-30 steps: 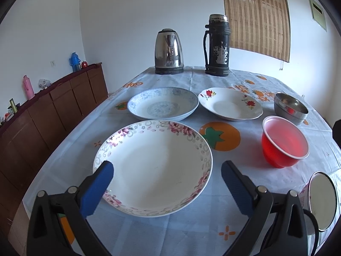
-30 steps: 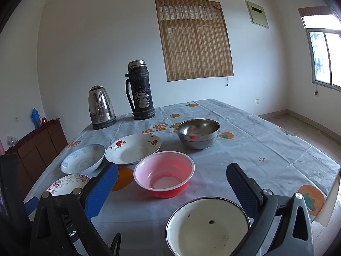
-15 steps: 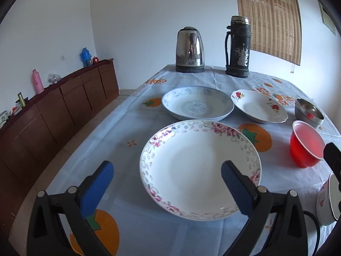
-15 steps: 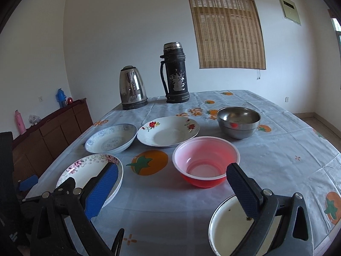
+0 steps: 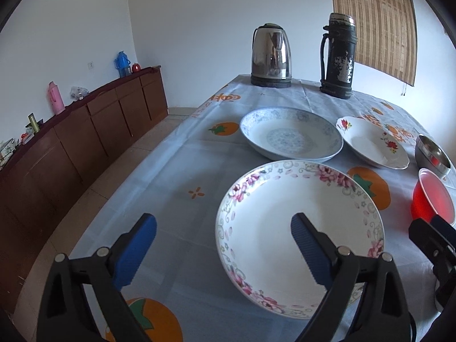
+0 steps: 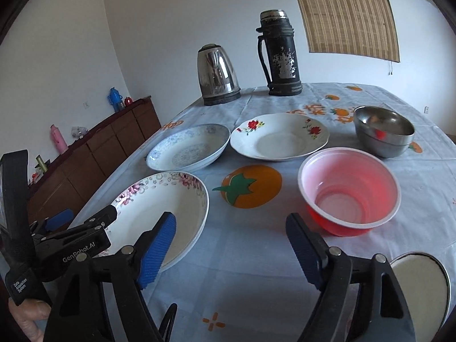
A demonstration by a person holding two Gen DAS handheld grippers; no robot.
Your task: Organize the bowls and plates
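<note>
While both claws were closing on nothing, the left claw [image 5: 223, 246] straddled the pink-flowered plate's [image 5: 285, 213] near-left rim, lower centre

White walls [image 5: 199, 14], a brown sideboard [image 5: 85, 131], a bamboo blind [image 6: 347, 14], tiled floor [image 5: 142, 148].

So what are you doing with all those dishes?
A person is sorting plates and bowls on the table with two hand-held grippers. The left gripper is closing around the near rim of the pink-flowered plate, not gripping it yet. The right gripper is closing too, over bare cloth near the red bowl. Nothing is stacked yet.
</note>
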